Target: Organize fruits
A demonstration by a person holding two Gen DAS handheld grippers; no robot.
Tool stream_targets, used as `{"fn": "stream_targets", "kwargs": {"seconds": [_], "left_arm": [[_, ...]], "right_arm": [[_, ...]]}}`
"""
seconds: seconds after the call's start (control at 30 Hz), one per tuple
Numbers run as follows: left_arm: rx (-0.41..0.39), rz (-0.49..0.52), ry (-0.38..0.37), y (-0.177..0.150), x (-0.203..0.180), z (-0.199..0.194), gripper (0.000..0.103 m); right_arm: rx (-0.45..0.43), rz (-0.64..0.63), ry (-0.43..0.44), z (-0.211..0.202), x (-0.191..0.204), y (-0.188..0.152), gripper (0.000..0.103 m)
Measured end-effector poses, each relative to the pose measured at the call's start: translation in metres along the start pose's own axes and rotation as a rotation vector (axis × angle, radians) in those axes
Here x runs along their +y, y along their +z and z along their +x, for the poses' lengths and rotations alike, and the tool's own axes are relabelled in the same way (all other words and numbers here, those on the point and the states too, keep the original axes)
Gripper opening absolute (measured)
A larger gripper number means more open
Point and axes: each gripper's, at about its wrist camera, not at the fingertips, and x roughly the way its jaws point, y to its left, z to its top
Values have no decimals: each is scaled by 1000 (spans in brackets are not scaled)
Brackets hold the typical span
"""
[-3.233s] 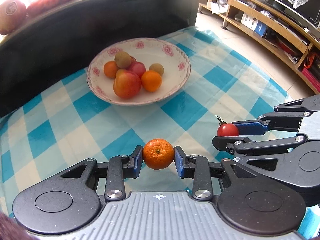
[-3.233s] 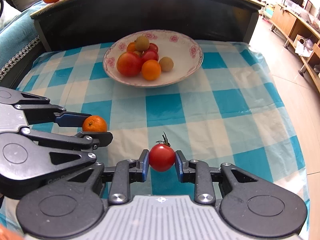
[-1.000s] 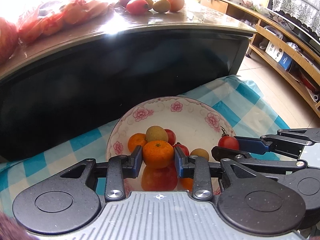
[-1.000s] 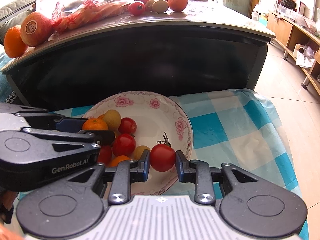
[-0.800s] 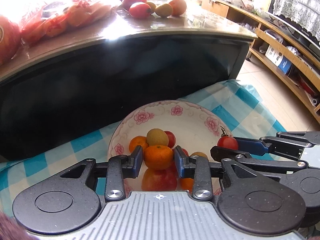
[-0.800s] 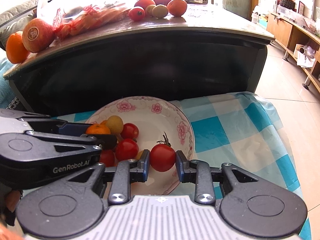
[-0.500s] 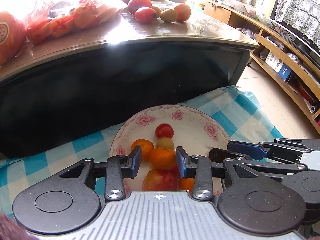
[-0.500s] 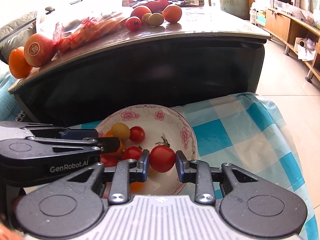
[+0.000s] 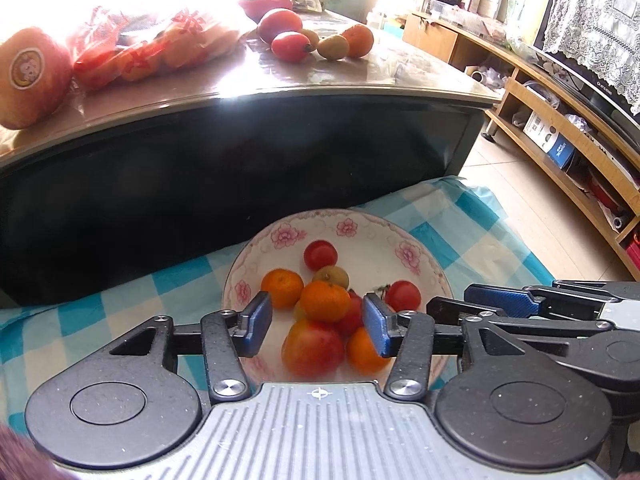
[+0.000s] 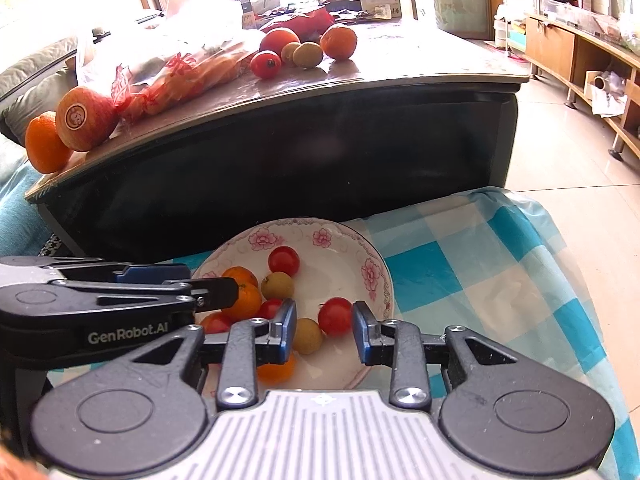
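A flowered white bowl (image 9: pixel 346 226) (image 10: pixel 372 272) sits on blue checked cloth with several fruits in it. My left gripper (image 9: pixel 318 323) hovers over it, jaws opening. The mandarin (image 9: pixel 324 302) rests on the pile below, clear of both pads. Seen from the right wrist, my left gripper (image 10: pixel 208 282) reaches over the bowl's left side. My right gripper (image 10: pixel 325 331) is also over the bowl with its jaws opening slightly. The stemmed tomato (image 10: pixel 335 316) (image 9: pixel 402 296) lies in the bowl beneath the gap, free of the pads. My right gripper (image 9: pixel 450 299) shows at the bowl's right edge.
A red apple (image 9: pixel 314 346), oranges and small brown fruits fill the bowl's near side. Behind the bowl stands a black coffee table (image 9: pixel 360 76) bearing loose fruits and a bag of fruit (image 9: pixel 152 48). Checked cloth (image 10: pixel 460 272) spreads to the right, with tiled floor and wooden shelves (image 9: pixel 560 136) beyond.
Both grippers carried their fruit over the bowl. The left jaws spread and the mandarin dropped onto the pile. The tomato left the right pads and now lies in the bowl.
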Motion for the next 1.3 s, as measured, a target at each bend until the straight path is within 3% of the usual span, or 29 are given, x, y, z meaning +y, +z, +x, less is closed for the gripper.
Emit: {"fn": "stream_targets", "kwargs": {"seconds": [0.33,0.7,1.3], "left_arm": [[29,9,28,-29,-4,-13,67],[49,10,65,-64,-11,-29,84],[51,-26,92,-106,-21,-58,91]], "right_arm": [[45,31,-42,-18,-1,-21,38],[64,51,-59,-44,6,-48,42],[75,63,-83,-84,15,-92,47]]}}
